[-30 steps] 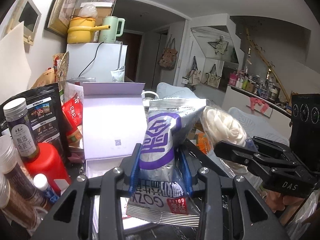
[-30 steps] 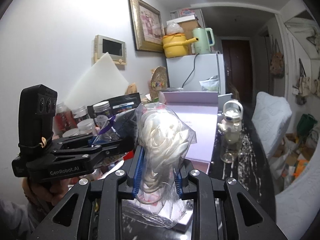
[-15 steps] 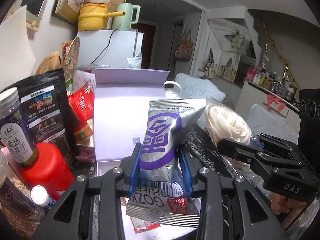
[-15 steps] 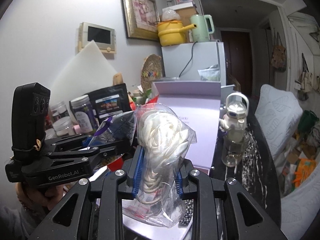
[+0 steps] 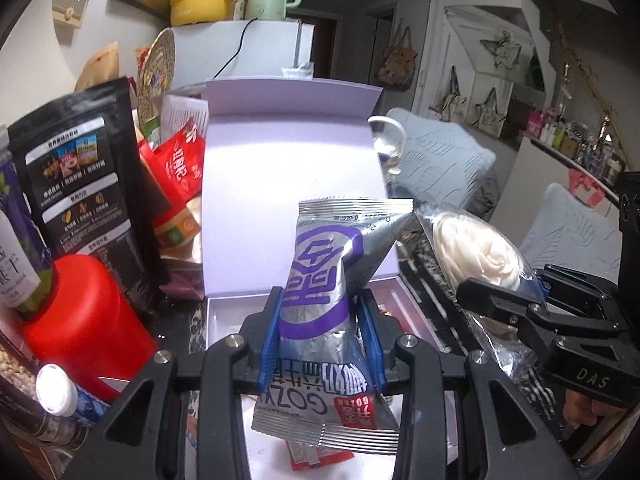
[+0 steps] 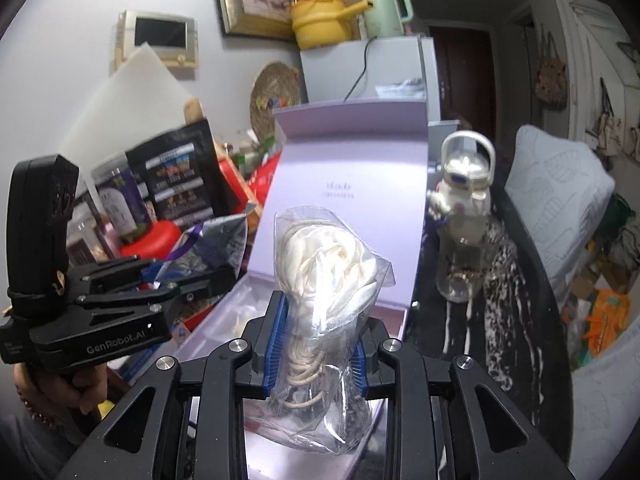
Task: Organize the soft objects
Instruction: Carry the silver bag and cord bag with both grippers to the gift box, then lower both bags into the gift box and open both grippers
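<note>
My left gripper [image 5: 322,332] is shut on a silver and purple snack packet [image 5: 326,280], held upright over the open lilac box [image 5: 288,184]. My right gripper [image 6: 320,340] is shut on a clear bag of white cord [image 6: 324,264], held upright over the same box [image 6: 348,184]. The right gripper also shows at the right of the left wrist view [image 5: 496,300], with the bag [image 5: 476,248] beside the packet. The left gripper shows at the left of the right wrist view [image 6: 216,280]. A red packet [image 5: 316,456] lies in the box tray under the snack packet.
A red bottle [image 5: 84,320], a black pouch [image 5: 80,184], jars and red packets [image 5: 180,160] crowd the left side of the box. A white water bottle [image 6: 464,216] stands right of it on the dark marbled table [image 6: 504,304]. A white fridge [image 5: 236,52] stands behind.
Both grippers have moved forward and down toward the open box, still holding their items. The box and the clutter at left now look larger and nearer.
</note>
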Tool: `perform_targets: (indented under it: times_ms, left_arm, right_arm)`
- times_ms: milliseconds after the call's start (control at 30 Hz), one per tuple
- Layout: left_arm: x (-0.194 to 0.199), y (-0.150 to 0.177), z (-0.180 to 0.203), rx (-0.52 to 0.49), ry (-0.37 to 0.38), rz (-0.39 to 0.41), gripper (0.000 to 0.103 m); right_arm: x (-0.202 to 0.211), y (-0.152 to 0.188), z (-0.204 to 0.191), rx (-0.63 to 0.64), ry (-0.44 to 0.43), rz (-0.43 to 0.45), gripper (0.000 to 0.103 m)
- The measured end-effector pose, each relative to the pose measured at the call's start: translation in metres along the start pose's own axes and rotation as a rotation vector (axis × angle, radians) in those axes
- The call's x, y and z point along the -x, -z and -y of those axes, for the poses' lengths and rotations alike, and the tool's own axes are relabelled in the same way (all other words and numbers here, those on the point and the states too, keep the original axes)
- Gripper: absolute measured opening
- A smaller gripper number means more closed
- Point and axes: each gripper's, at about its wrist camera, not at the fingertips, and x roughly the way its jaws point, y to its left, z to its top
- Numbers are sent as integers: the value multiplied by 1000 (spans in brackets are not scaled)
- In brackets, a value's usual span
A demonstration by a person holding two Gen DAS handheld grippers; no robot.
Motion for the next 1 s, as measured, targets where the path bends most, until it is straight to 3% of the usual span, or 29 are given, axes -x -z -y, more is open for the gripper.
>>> perform_targets:
  times_ms: [500,1000]
  left_arm:
    - [-55,18,-4,-22,-88,-152,36]
    - [-93,37,-7,-21,-148,-317,36]
  right_arm:
    - [-48,18,16,-44,8,-128,29]
    - [-74,34,23,-45,30,-177,30]
